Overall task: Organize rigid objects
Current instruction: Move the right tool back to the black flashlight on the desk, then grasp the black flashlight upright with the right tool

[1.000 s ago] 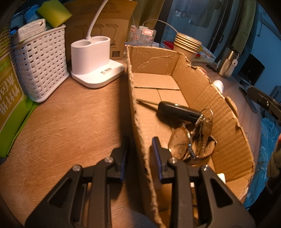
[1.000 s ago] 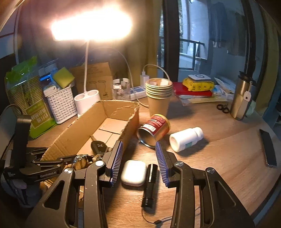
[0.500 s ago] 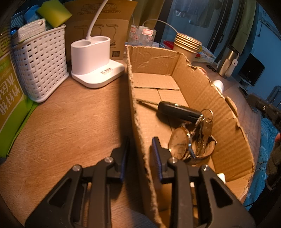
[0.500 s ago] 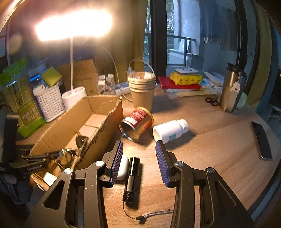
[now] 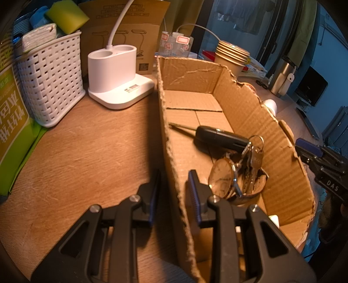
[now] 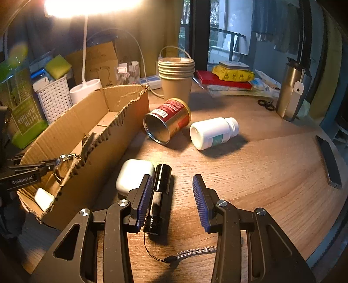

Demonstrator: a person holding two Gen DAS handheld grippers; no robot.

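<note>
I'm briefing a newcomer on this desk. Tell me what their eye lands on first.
The glaring lamp head at top left of the right wrist view, lighting the cluttered wooden desk. Next, the torn cardboard box, already holding a car key with keyring and a watch; the left claw clamps its near wall. Beside the box, the right claw straddles a black flashlight, jaws open.

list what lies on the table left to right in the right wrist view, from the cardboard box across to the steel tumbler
torn brown cardboard box → white earbud case → black cylindrical flashlight → white plastic pill bottle → tall steel tumbler
</note>
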